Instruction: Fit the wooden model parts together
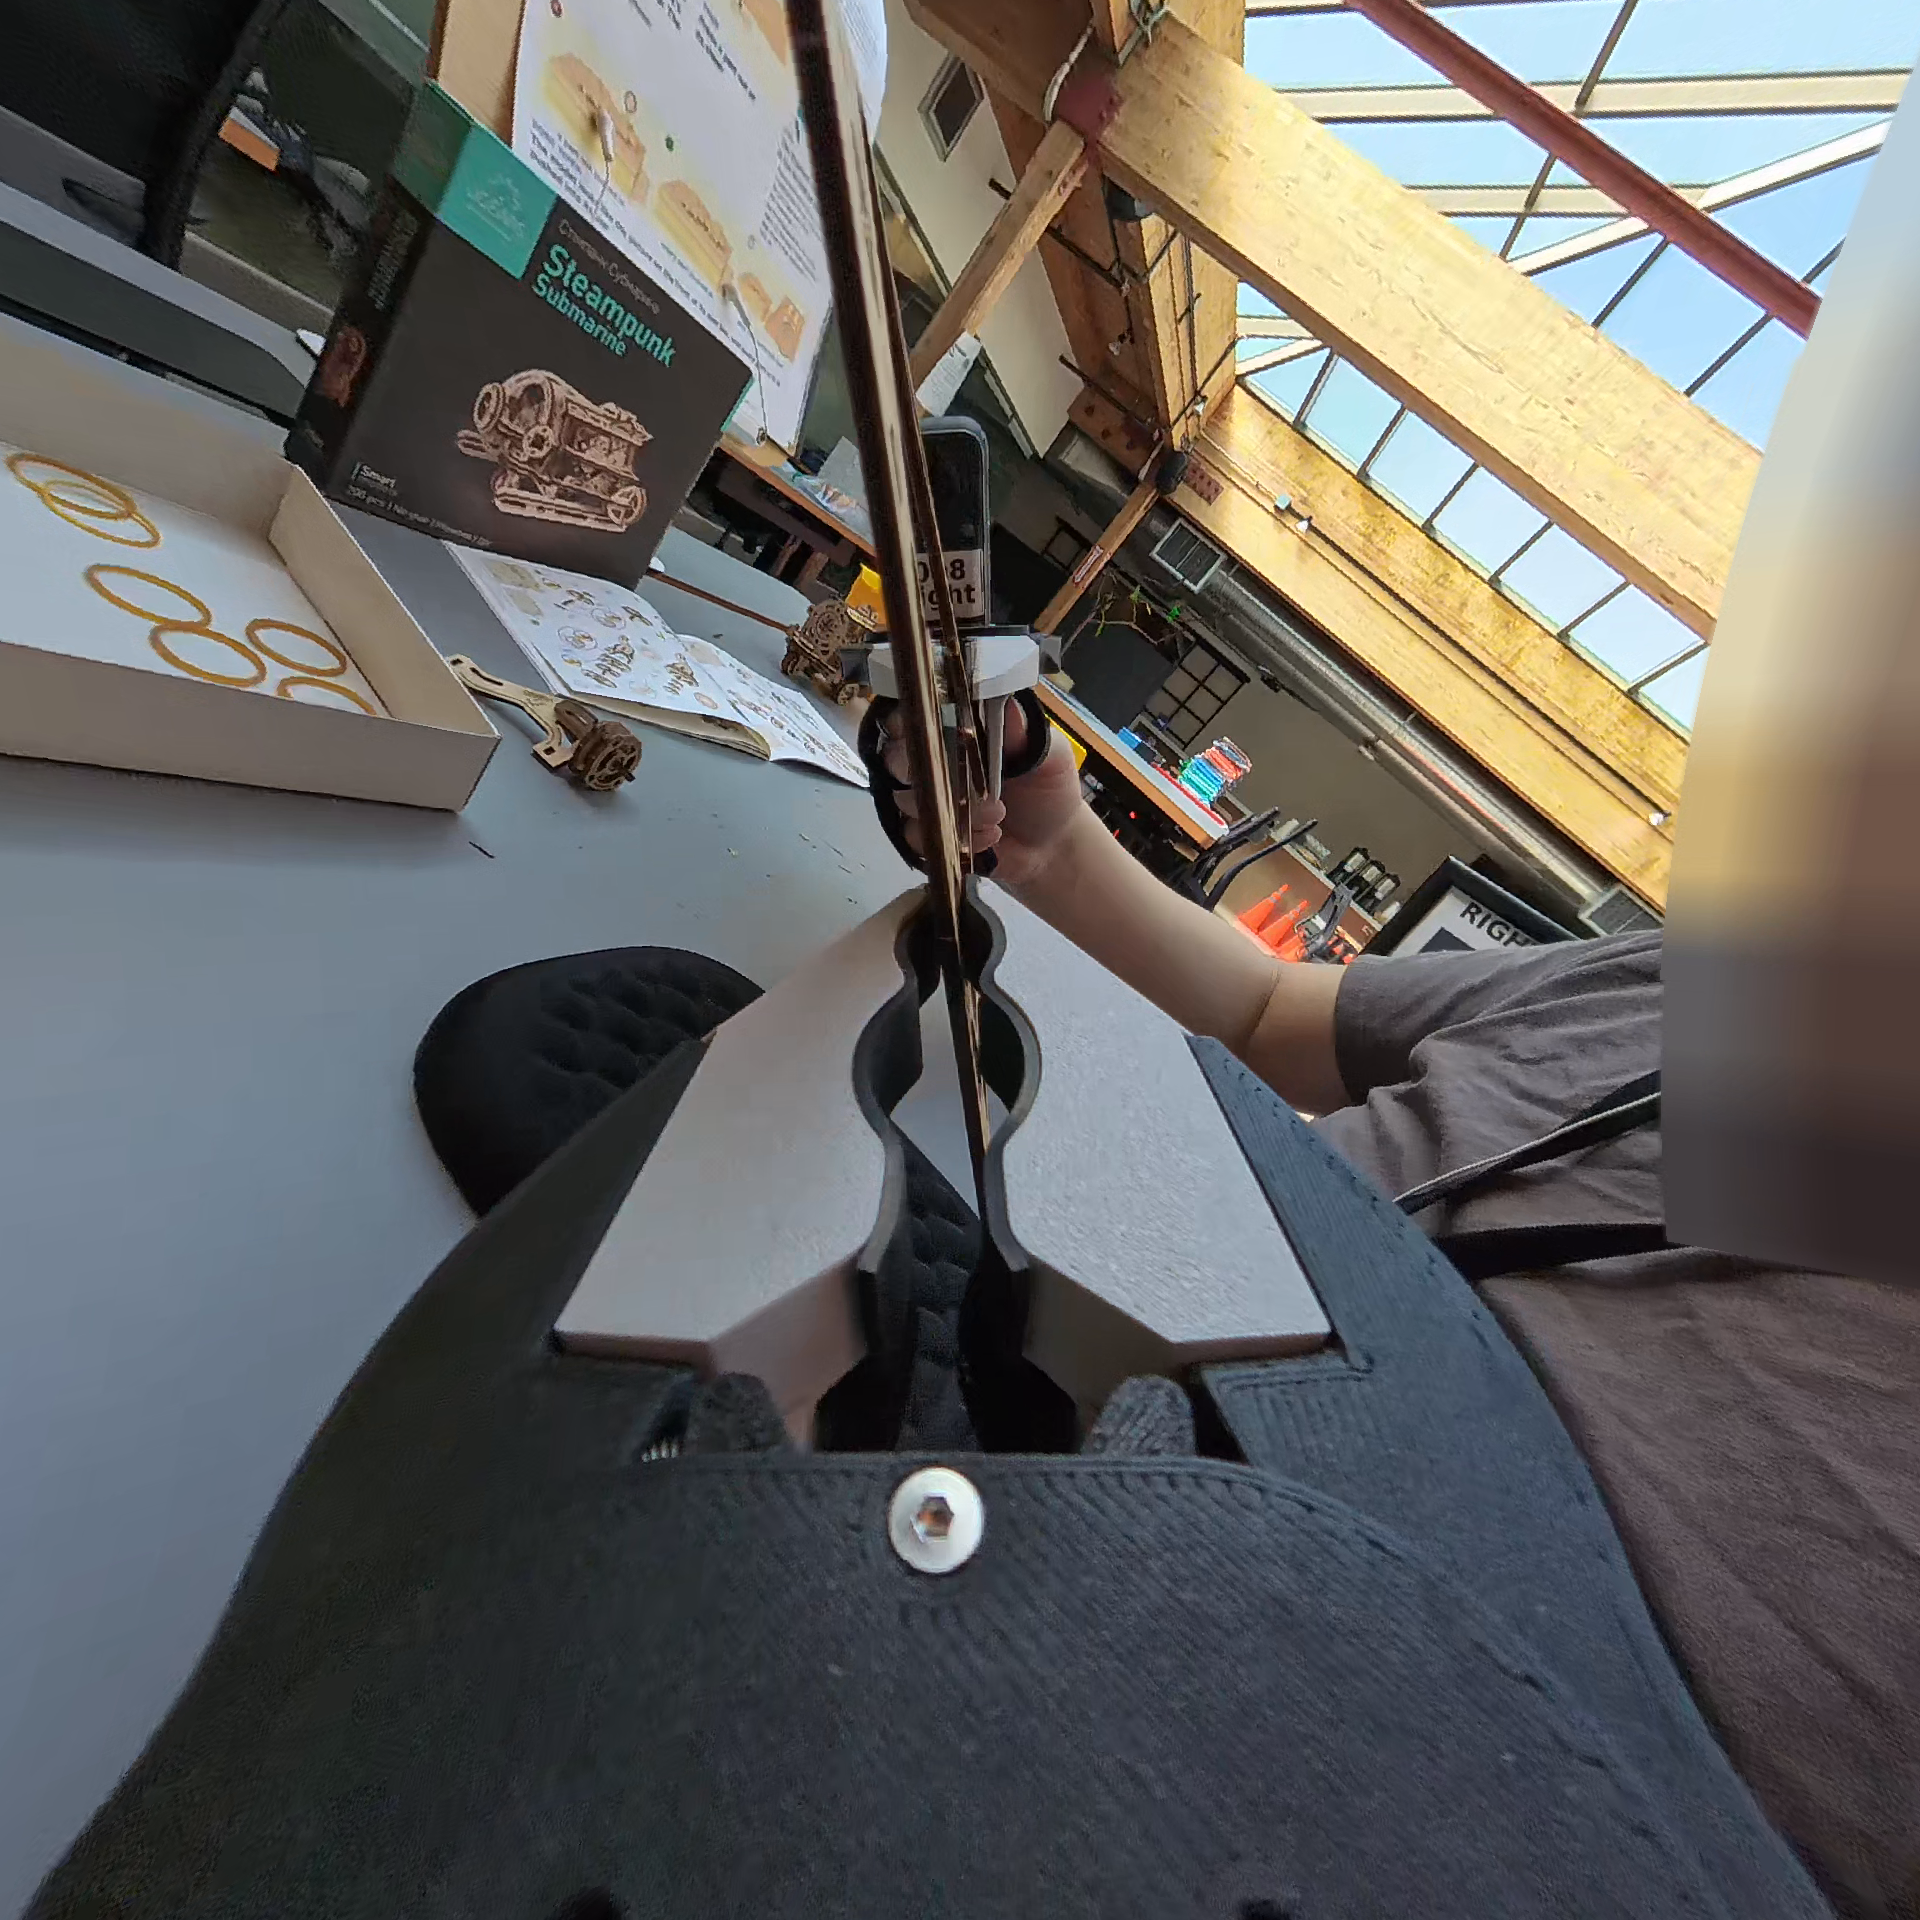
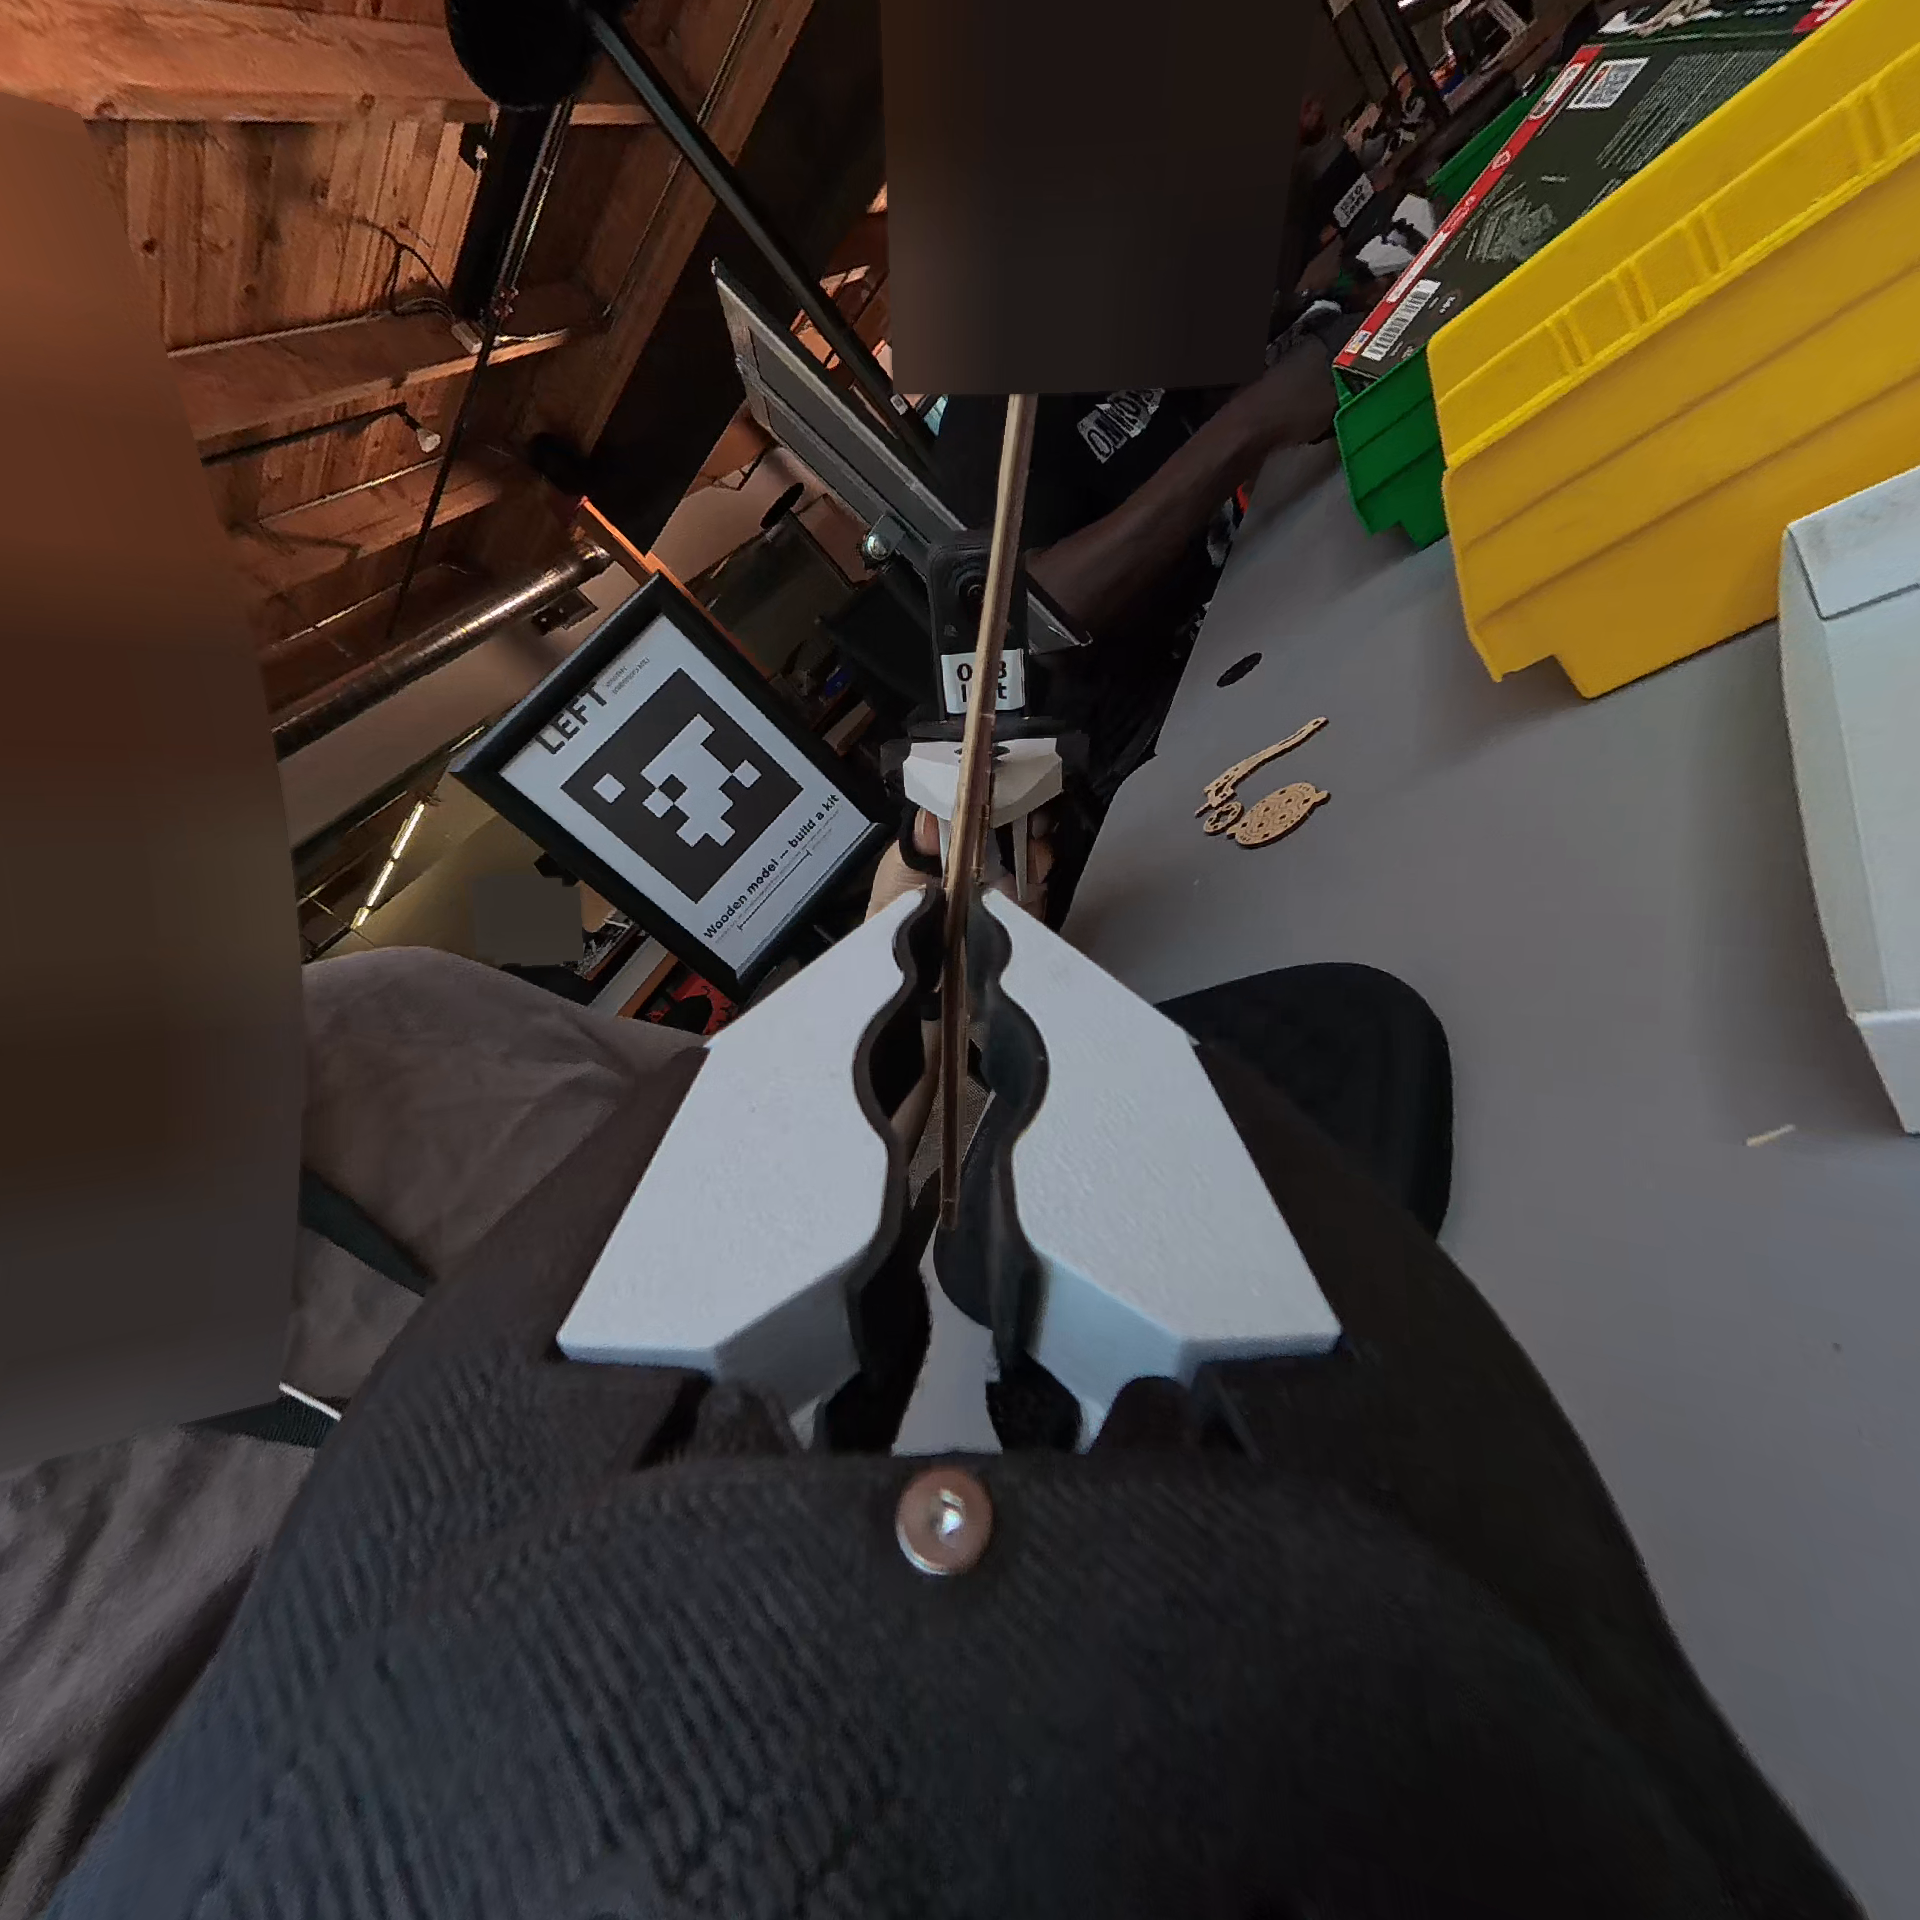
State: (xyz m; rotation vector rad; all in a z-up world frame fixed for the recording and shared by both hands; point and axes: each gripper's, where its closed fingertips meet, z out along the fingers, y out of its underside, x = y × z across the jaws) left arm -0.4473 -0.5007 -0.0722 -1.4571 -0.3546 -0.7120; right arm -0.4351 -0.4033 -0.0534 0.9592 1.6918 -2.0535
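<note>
A thin flat wooden sheet (image 1: pixel 883 416) is seen edge-on and runs up from my left gripper (image 1: pixel 951 914), whose pads are shut on its lower edge. Farther along the sheet, the right gripper (image 1: pixel 966 675) clamps it too, with a hand around its handle. In the right wrist view the same sheet (image 2: pixel 992 623) stands edge-on between the pads of my right gripper (image 2: pixel 951 914), which is shut on it. The left gripper (image 2: pixel 982 779) shows beyond, also on the sheet. Both hold the sheet above the grey table (image 1: pixel 260 1039).
A dark kit box (image 1: pixel 520 384), an open booklet (image 1: pixel 644 655), a white tray (image 1: pixel 343 582) with rubber rings, and small wooden assemblies (image 1: pixel 582 738) lie on the left. A black pad (image 1: pixel 582 1049) lies below. Yellow (image 2: pixel 1683 416) and green (image 2: pixel 1382 457) bins, loose wooden parts (image 2: pixel 1262 800) and a framed sign (image 2: pixel 675 800) also show. The left gripper's tips are roughly 11 cm from the right gripper's.
</note>
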